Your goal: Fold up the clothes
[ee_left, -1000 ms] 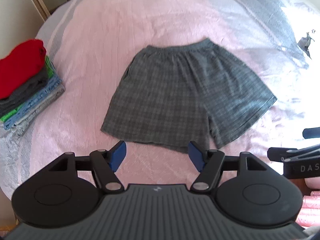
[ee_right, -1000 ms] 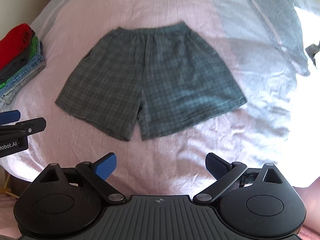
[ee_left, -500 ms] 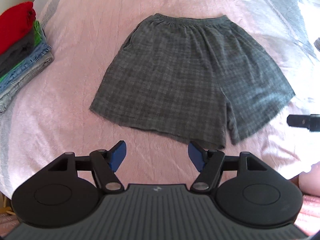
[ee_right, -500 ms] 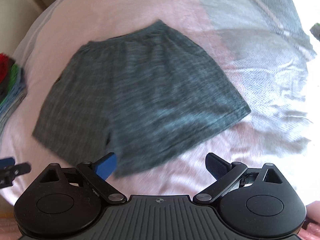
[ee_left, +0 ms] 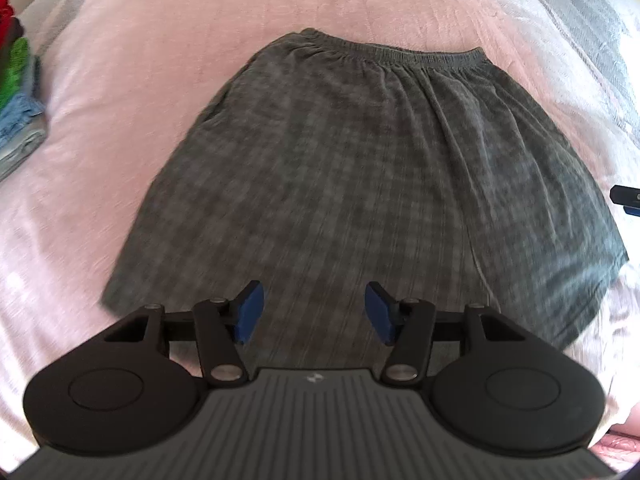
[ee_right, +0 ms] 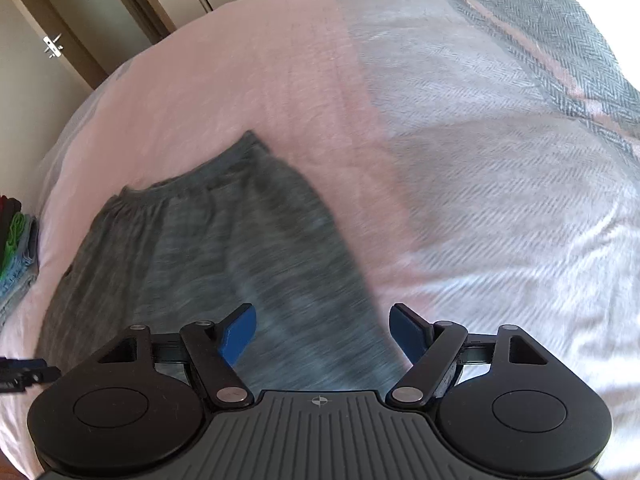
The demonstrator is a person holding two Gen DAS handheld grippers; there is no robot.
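Approach step. Grey checked cotton shorts (ee_left: 360,184) lie flat mid-bed on the pink bedspread (ee_left: 160,20), waistband far. My left gripper (ee_left: 312,312) and right gripper (ee_right: 322,332) have just been closing, still apart, nothing gripped. Next, I judge: pinch hem corners.

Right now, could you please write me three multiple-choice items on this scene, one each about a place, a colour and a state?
1. Where is the stack of folded clothes relative to the shorts in the left wrist view?
A. left
B. right
C. on top

2. What colour is the bedspread under the shorts?
A. green
B. pink
C. black

3. How do the shorts lie?
A. folded in half
B. rolled up
C. spread flat

Answers:
1 A, the stack sits at the left edge.
2 B, pink fabric surrounds the shorts.
3 C, waistband and both legs show, unfolded.
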